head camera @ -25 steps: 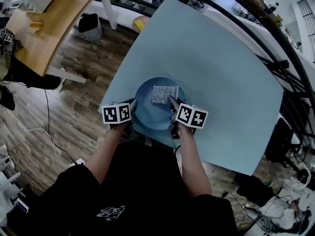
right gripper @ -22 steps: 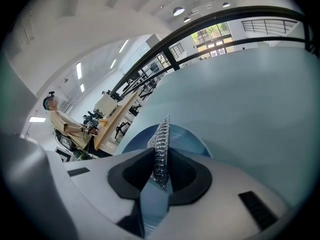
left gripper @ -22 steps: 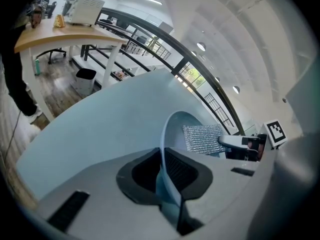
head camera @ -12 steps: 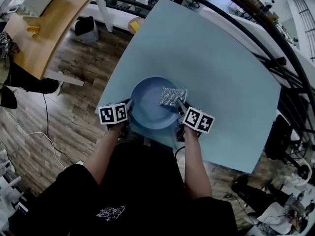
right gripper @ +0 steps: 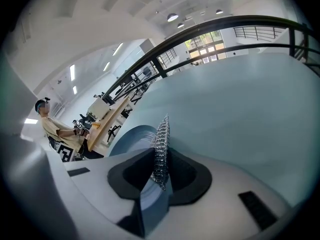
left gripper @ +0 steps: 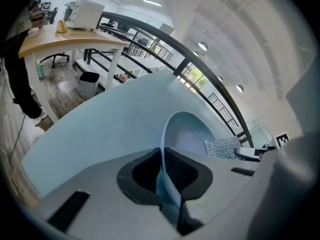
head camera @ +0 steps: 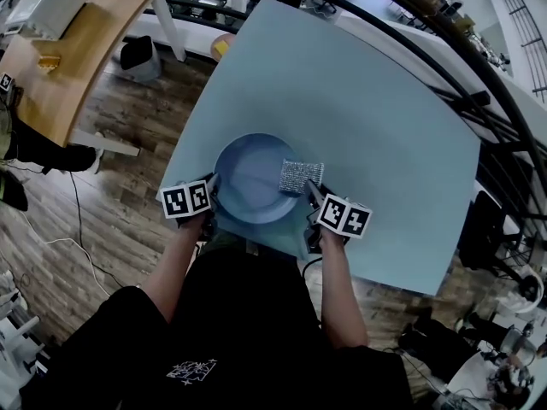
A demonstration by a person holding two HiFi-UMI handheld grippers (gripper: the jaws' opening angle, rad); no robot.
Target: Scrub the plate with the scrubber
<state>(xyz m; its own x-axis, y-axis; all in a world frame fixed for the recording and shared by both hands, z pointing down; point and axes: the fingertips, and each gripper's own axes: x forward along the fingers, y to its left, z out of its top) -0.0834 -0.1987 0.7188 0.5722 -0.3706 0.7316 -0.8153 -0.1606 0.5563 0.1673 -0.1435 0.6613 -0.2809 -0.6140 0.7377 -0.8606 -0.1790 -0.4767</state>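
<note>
At the near edge of the pale blue table (head camera: 367, 101), the blue plate (head camera: 244, 173) lies flat, w/ the left tongs (head camera: 210, 193) clamped on its left rim; in the left gripper view the rim runs edge-on between the jaws. The right tongs (head camera: 311, 195) are clenched on the silver mesh scrubber (head camera: 301, 175), gripping its near edge. The scrubber rests on the plate's right side, approx. over the rim, opposite the left tongs.

Bright, even ceiling light; strong fisheye bending and dark vignetted corners.
</note>
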